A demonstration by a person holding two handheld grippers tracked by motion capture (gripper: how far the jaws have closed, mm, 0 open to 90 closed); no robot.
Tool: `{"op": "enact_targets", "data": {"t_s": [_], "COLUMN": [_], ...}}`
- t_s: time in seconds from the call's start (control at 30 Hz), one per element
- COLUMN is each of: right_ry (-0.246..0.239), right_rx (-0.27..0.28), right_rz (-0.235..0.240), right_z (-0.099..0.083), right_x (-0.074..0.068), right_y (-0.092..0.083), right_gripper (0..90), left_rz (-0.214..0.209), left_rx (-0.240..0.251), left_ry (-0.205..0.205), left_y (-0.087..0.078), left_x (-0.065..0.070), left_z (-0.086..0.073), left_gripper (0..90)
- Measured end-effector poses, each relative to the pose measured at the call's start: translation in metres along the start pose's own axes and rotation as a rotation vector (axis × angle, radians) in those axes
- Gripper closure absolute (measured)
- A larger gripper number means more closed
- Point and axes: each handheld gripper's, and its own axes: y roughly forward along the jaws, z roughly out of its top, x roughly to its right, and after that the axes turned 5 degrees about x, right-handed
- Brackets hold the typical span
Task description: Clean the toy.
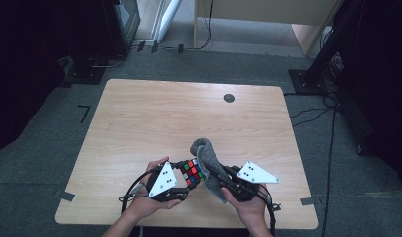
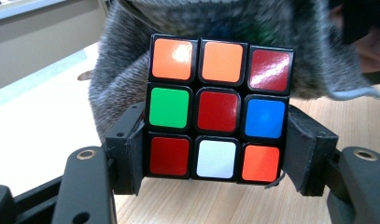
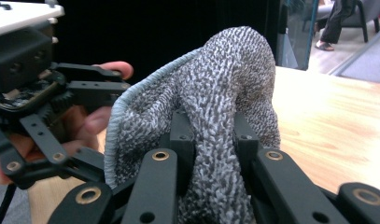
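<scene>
A scrambled puzzle cube (image 1: 191,171) with red, orange, green, blue and white stickers is held just above the wooden table (image 1: 154,113) near its front edge. My left gripper (image 1: 181,174) is shut on the cube (image 2: 219,119), one pad on each side. A grey knitted cloth (image 1: 208,165) is bunched between the jaws of my right gripper (image 1: 214,174), which is shut on it. The cloth (image 2: 127,79) drapes right behind the cube and seems to touch it. In the right gripper view the cloth (image 3: 215,107) rises in a fold, with the left gripper's body (image 3: 33,93) to the left.
A small dark round disc (image 1: 229,98) sits in the tabletop near the far right. Grey carpet surrounds the table, with cables (image 1: 312,116) on the floor at right and dark equipment stands at both back corners.
</scene>
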Motion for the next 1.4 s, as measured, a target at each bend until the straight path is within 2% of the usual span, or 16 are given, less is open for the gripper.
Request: {"op": "enact_targets", "data": {"t_s": [0.07, 0.13, 0.23, 0.3, 0.47, 0.53, 0.6, 0.7, 0.77, 0.8, 0.93, 1.03, 1.13, 1.2, 1.27, 1.4], "right_ry": [-0.028, -0.050, -0.091, -0.042, 0.033, 0.008, -0.036, -0.102, -0.066, -0.047, 0.005, -0.046, -0.103, -0.055, -0.018, 0.020], "right_rx": [-0.005, -0.001, 0.005, 0.021, 0.015, 0.010, 0.013, 0.010, 0.022, 0.023, 0.020, 0.027, 0.024, 0.038, 0.039, 0.028], "right_rz": [-0.002, 0.045, 0.068, 0.074, -0.016, -0.016, 0.031, 0.044, 0.047, 0.013, -0.025, 0.031, 0.051, 0.051, 0.004, -0.013], "right_z": [0.002, 0.005, 0.007, 0.007, 0.001, 0.001, 0.003, 0.006, 0.006, 0.005, 0.002, 0.004, 0.006, 0.006, 0.004, 0.000], "right_x": [-0.007, -0.017, -0.029, -0.023, 0.002, -0.004, -0.018, -0.032, -0.024, -0.016, -0.002, -0.021, -0.036, -0.027, -0.014, -0.007], "right_y": [0.000, 0.002, 0.006, 0.004, -0.001, -0.001, 0.002, 0.005, 0.003, 0.002, -0.002, 0.001, 0.005, 0.004, 0.001, -0.001], "right_gripper": [77.1, 77.0, 77.0, 77.1, 77.3, 77.3, 77.1, 77.0, 77.1, 77.2, 77.3, 77.3, 77.3, 77.3, 77.3, 77.2], "left_rz": [0.012, 0.010, 0.005, -0.012, -0.013, 0.003, 0.011, 0.003, -0.016, -0.019, -0.017, -0.001, -0.014, -0.023, -0.027, -0.018], "left_rx": [-0.021, -0.054, -0.044, -0.009, 0.028, -0.003, -0.042, -0.034, 0.007, 0.024, 0.028, -0.028, -0.024, 0.006, 0.037, 0.026], "left_ry": [0.001, 0.002, 0.000, -0.013, -0.047, -0.036, -0.005, -0.011, -0.025, -0.035, -0.057, -0.025, -0.021, -0.035, -0.055, -0.052], "left_y": [0.003, 0.007, 0.007, 0.003, -0.003, 0.001, 0.006, 0.007, 0.001, -0.002, -0.003, 0.005, 0.007, 0.003, -0.002, 0.000], "left_x": [0.001, 0.002, 0.004, 0.001, -0.005, -0.003, 0.001, 0.004, 0.000, -0.001, -0.006, 0.000, 0.004, 0.002, -0.002, -0.003], "left_z": [-0.001, -0.002, -0.003, -0.001, 0.000, -0.001, -0.002, -0.003, -0.001, 0.000, 0.001, -0.002, -0.003, -0.002, 0.000, -0.001], "left_gripper": [34.2, 34.2, 34.2, 34.2, 34.2, 34.2, 34.2, 34.2, 34.2, 34.2, 34.2, 34.2, 34.6, 34.6, 34.6, 34.6]}}
